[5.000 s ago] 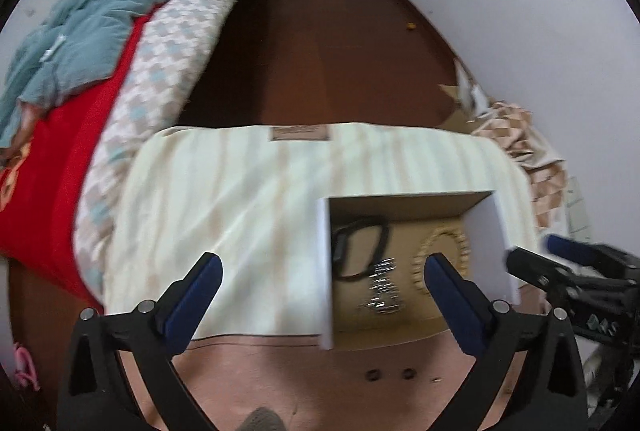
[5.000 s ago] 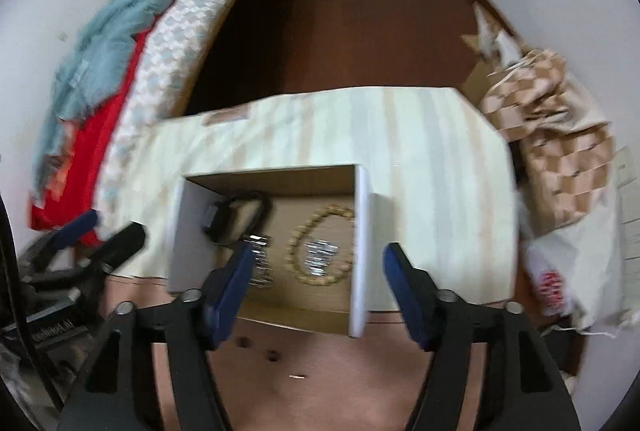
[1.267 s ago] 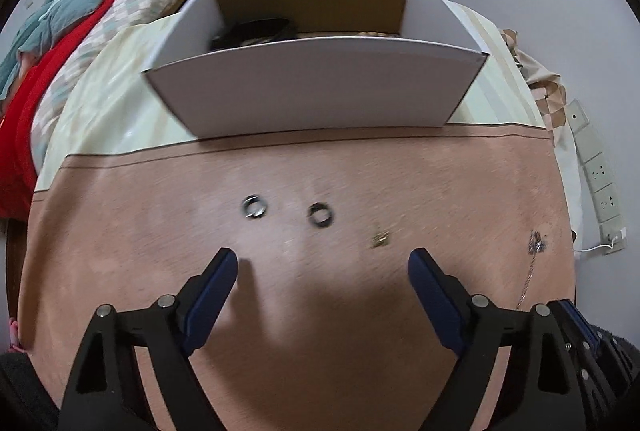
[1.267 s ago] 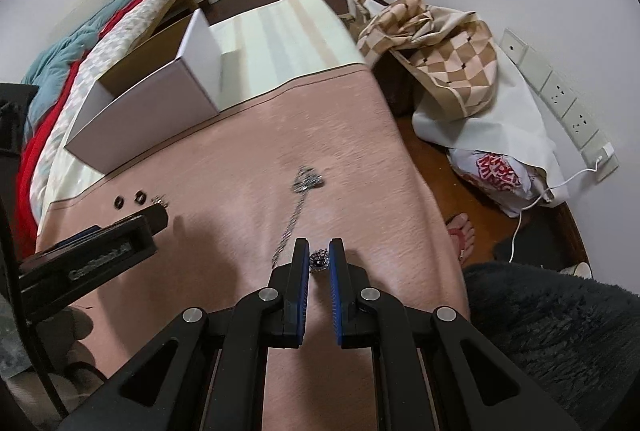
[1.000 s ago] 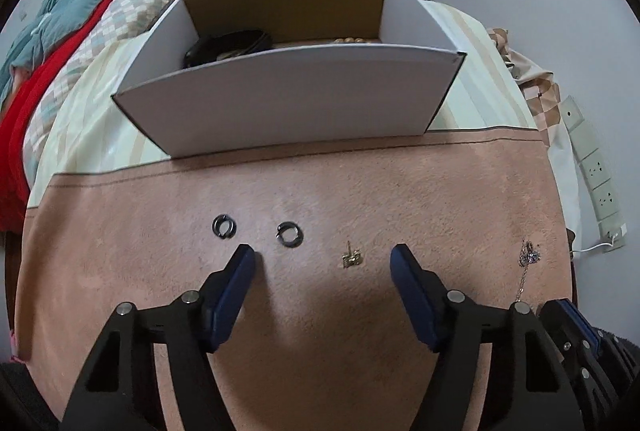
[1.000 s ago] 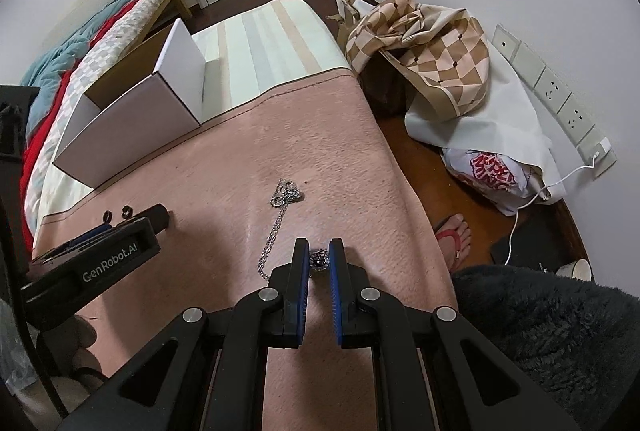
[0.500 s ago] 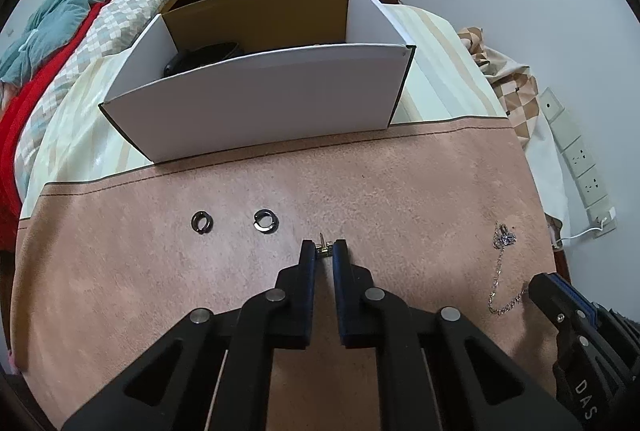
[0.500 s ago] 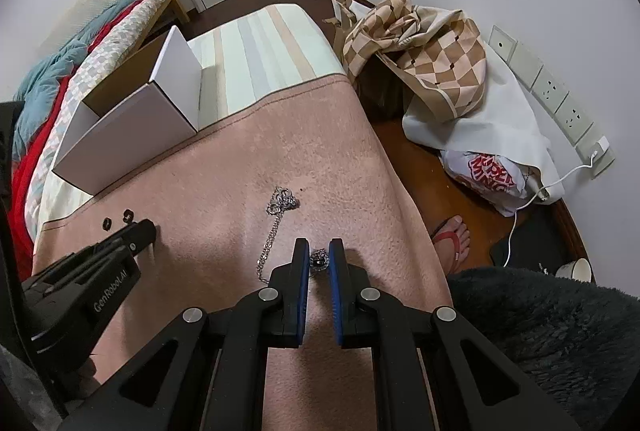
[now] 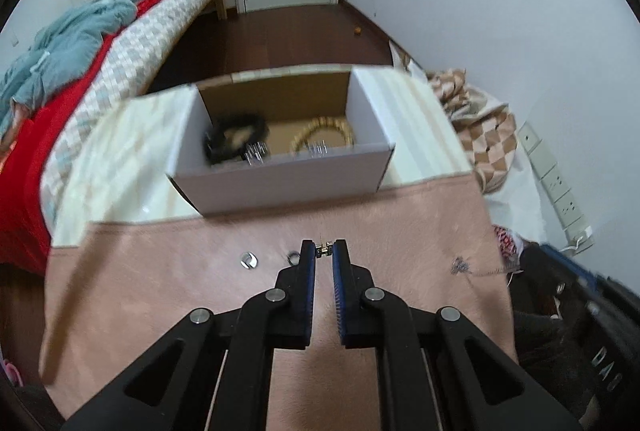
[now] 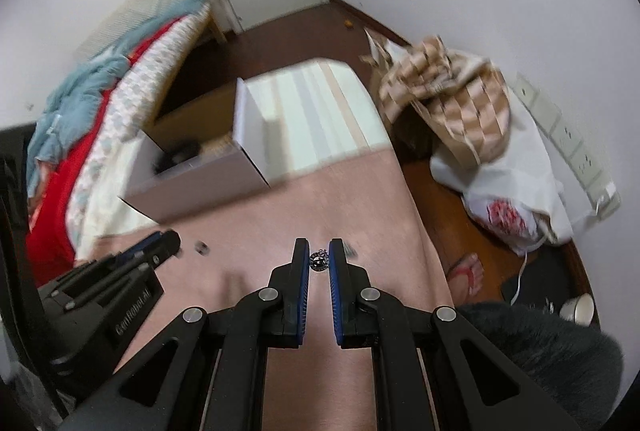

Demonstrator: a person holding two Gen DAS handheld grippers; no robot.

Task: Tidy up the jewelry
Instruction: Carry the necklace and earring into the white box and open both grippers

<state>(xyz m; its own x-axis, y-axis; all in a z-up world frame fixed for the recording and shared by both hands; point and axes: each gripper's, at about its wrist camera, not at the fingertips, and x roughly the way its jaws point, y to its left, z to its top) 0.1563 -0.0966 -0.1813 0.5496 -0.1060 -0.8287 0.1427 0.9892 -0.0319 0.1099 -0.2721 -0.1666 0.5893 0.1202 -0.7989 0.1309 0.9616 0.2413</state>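
Observation:
My left gripper point(image 9: 323, 250) is shut on a small gold earring point(image 9: 323, 249) and holds it above the pink cloth point(image 9: 200, 271). My right gripper point(image 10: 319, 260) is shut on the dark pendant point(image 10: 319, 261) of a silver necklace, lifted off the cloth. Its chain is mostly hidden behind the fingers; a bunched part point(image 9: 460, 265) shows in the left wrist view. Two dark rings point(image 9: 249, 260) point(image 9: 293, 257) lie on the cloth left of my left gripper. The open white box point(image 9: 280, 175) holds a black band point(image 9: 234, 137), a beaded bracelet point(image 9: 324, 131) and silver clips point(image 9: 256, 153).
The box point(image 10: 192, 183) stands on a striped cloth point(image 10: 320, 111) beyond the pink one. A bed with red and blue covers point(image 9: 72, 71) is at the left. A checked cloth and bags point(image 10: 460, 111) lie on the floor at the right, by wall sockets point(image 9: 556, 187).
My left gripper has shut on the earring and lifted it toward the box. My right gripper has risen with the pendant, pulling the chain off the cloth.

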